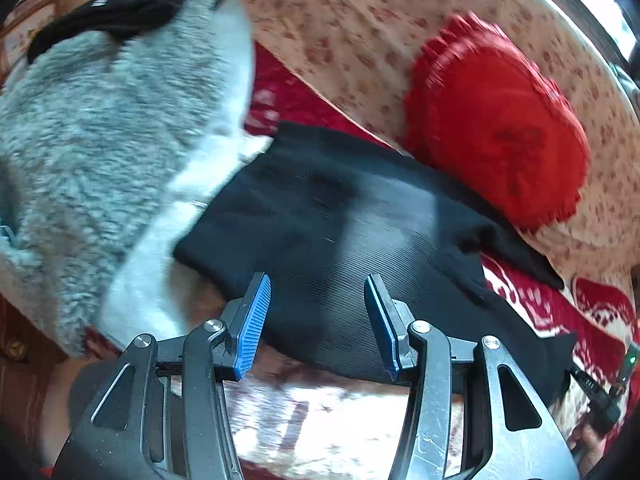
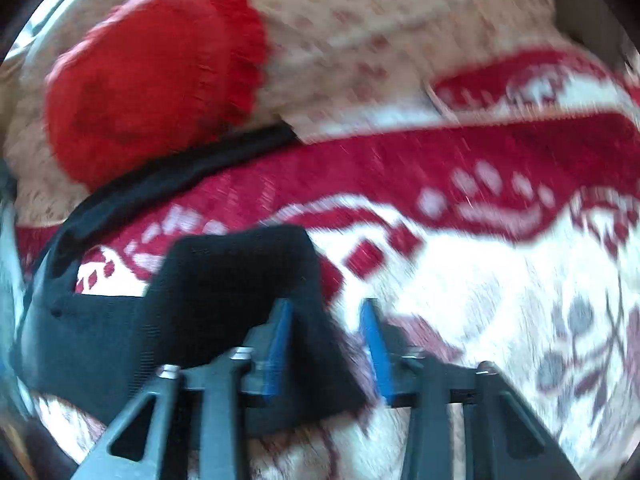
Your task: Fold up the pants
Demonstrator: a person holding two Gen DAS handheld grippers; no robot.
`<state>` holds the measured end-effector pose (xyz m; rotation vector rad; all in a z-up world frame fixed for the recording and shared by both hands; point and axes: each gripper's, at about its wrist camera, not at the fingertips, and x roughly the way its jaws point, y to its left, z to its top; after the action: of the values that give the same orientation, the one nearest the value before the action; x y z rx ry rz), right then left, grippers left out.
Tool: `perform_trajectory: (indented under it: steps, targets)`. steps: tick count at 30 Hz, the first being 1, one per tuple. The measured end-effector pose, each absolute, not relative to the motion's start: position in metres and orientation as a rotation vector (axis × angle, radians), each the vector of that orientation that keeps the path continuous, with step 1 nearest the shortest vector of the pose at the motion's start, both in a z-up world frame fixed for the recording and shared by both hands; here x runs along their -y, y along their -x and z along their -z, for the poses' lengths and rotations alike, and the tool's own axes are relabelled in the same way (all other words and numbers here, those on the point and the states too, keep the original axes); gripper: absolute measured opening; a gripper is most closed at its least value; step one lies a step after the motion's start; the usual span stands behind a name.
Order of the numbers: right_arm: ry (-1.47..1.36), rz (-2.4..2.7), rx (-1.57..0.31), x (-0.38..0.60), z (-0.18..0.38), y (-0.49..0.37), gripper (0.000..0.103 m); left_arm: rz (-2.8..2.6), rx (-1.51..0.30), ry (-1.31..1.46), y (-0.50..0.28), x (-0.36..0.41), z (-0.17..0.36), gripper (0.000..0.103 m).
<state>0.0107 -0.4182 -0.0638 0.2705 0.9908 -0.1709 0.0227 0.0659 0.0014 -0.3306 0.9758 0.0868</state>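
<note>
The black ribbed pants (image 1: pixel 360 232) lie on a red-and-white patterned blanket (image 1: pixel 560 304) on a bed. In the left wrist view, my left gripper (image 1: pixel 318 304) is open just above the pants' near edge, holding nothing. In the right wrist view the pants (image 2: pixel 224 292) show as a raised black fold at lower left, with a black strip running up toward the red cushion. My right gripper (image 2: pixel 326 320) is open; the fabric lies over its left finger (image 2: pixel 280 340). This view is motion-blurred.
A red frilled cushion (image 1: pixel 496 120) rests on a cream floral sheet (image 1: pixel 360 20) beyond the pants; it also shows in the right wrist view (image 2: pixel 152 80). A grey fleece garment (image 1: pixel 100 160) with a black item on top lies at left. The right gripper's body (image 1: pixel 600 404) is at the lower right.
</note>
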Motion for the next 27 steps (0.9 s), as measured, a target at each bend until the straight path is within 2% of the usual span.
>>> perform_trajectory:
  steps: [4,6,11,13,19,21,23,25,27]
  targets:
    - [-0.190,0.213,-0.934,0.418,0.041,0.010,0.002,-0.025,-1.001,0.283,-0.028,-0.038,0.004,0.047]
    - [-0.176,0.249,-0.938,0.423,0.037,0.019,0.002,-0.010,-1.010,0.256,-0.031,-0.025,0.013,0.051]
    - [-0.174,0.296,-1.075,0.434,0.067,0.010,0.002,-0.028,-1.103,0.195,-0.040,-0.012,0.054,0.052]
    - [-0.135,0.316,-1.057,0.426,0.063,0.011,0.002,-0.031,-1.073,0.152,-0.038,-0.010,0.056,0.054]
    - [-0.123,0.236,-0.957,0.393,0.025,0.007,0.021,-0.031,-1.055,0.193,-0.044,-0.026,0.037,0.054]
    - [-0.156,0.113,-0.923,0.372,0.016,-0.002,0.025,-0.039,-1.049,0.201,-0.053,-0.033,0.034,0.058]
    - [-0.212,-0.058,-0.919,0.344,0.017,-0.019,0.026,-0.040,-1.071,0.215,-0.065,-0.037,0.039,0.073]
    - [-0.237,-0.192,-0.938,0.316,0.023,-0.036,0.026,-0.051,-1.107,0.224,-0.072,-0.041,0.052,0.073]
    - [-0.199,-0.291,-0.956,0.279,0.032,-0.059,0.026,-0.043,-1.115,0.218,-0.074,-0.041,0.059,0.079]
